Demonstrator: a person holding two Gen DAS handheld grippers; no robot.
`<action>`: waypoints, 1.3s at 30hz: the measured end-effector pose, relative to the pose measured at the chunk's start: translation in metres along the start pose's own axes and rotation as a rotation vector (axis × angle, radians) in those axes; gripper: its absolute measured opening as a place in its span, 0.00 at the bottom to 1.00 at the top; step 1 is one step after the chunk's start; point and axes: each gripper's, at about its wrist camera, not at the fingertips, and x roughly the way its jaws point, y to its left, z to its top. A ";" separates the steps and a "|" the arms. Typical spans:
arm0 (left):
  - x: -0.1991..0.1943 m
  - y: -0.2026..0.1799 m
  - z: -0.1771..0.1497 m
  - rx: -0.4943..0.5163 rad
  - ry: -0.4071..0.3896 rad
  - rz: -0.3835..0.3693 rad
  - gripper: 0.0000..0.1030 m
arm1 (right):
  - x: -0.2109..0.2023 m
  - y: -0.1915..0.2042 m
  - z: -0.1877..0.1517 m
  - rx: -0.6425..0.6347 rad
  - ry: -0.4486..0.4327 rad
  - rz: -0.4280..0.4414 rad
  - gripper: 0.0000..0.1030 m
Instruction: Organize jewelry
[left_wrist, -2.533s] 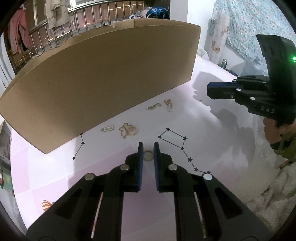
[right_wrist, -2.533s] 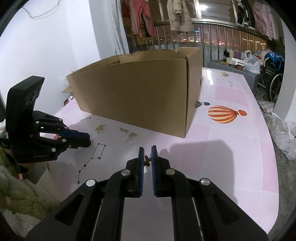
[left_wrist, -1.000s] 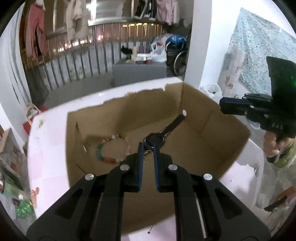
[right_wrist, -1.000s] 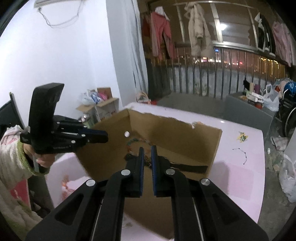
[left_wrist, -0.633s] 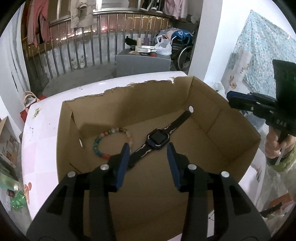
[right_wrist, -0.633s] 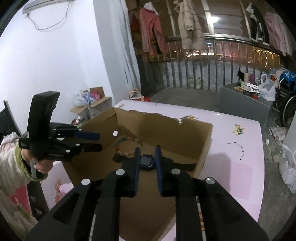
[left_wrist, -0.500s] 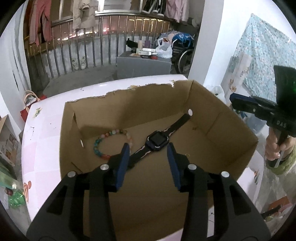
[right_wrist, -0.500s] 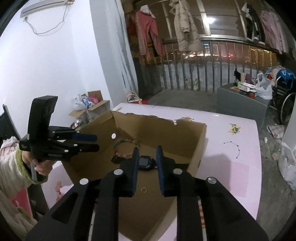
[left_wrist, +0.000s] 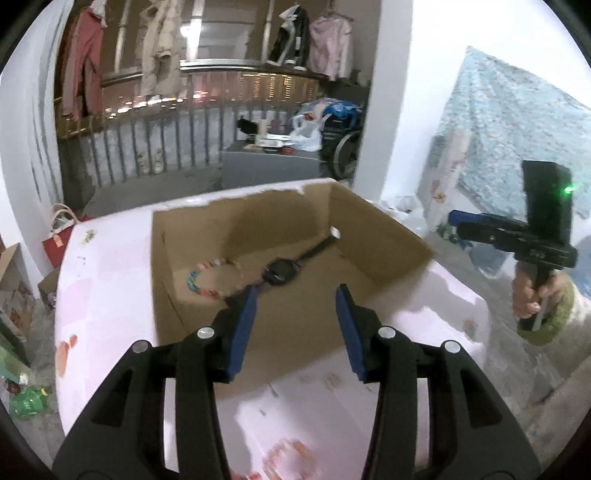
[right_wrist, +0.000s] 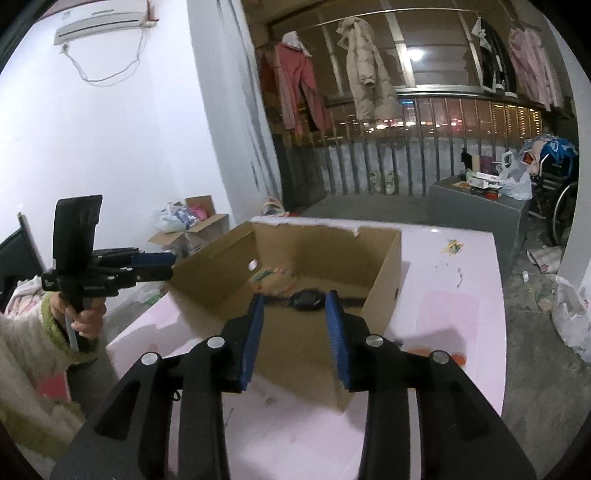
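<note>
An open cardboard box (left_wrist: 388, 229) stands on the pink table (left_wrist: 110, 288). Inside lie a black watch (left_wrist: 282, 271) and a coloured bead bracelet (left_wrist: 207, 277). My left gripper (left_wrist: 295, 295) hovers over the box's near wall, its jaws opening with nothing between them. In the right wrist view the same box (right_wrist: 384, 273), watch (right_wrist: 308, 299) and bracelet (right_wrist: 273, 275) show, and my right gripper (right_wrist: 295, 301) hangs over the near wall, jaws also opening and empty. Each view shows the other gripper off to the side of the box: right gripper (left_wrist: 453, 218), left gripper (right_wrist: 168, 266).
A person's hand (left_wrist: 528, 295) in a fuzzy sleeve holds each gripper's handle. Beyond the table stand a metal railing (right_wrist: 406, 147), a grey cabinet (right_wrist: 476, 210) and a wheelchair (right_wrist: 561, 206). Cardboard boxes (right_wrist: 199, 225) sit on the floor at the left.
Both grippers were shut on small jewelry pieces over the box; their jaws have opened and are empty. Both have pulled back from the box, which looks smaller and farther.
</note>
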 end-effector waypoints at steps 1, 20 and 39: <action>-0.003 -0.004 -0.006 0.007 0.004 -0.013 0.41 | -0.001 0.003 -0.005 -0.004 0.010 0.005 0.34; 0.077 -0.058 -0.075 0.182 0.201 -0.083 0.36 | 0.069 0.016 -0.064 -0.107 0.265 0.115 0.34; 0.090 -0.057 -0.091 0.176 0.256 -0.073 0.12 | 0.119 0.016 -0.069 -0.131 0.380 0.107 0.14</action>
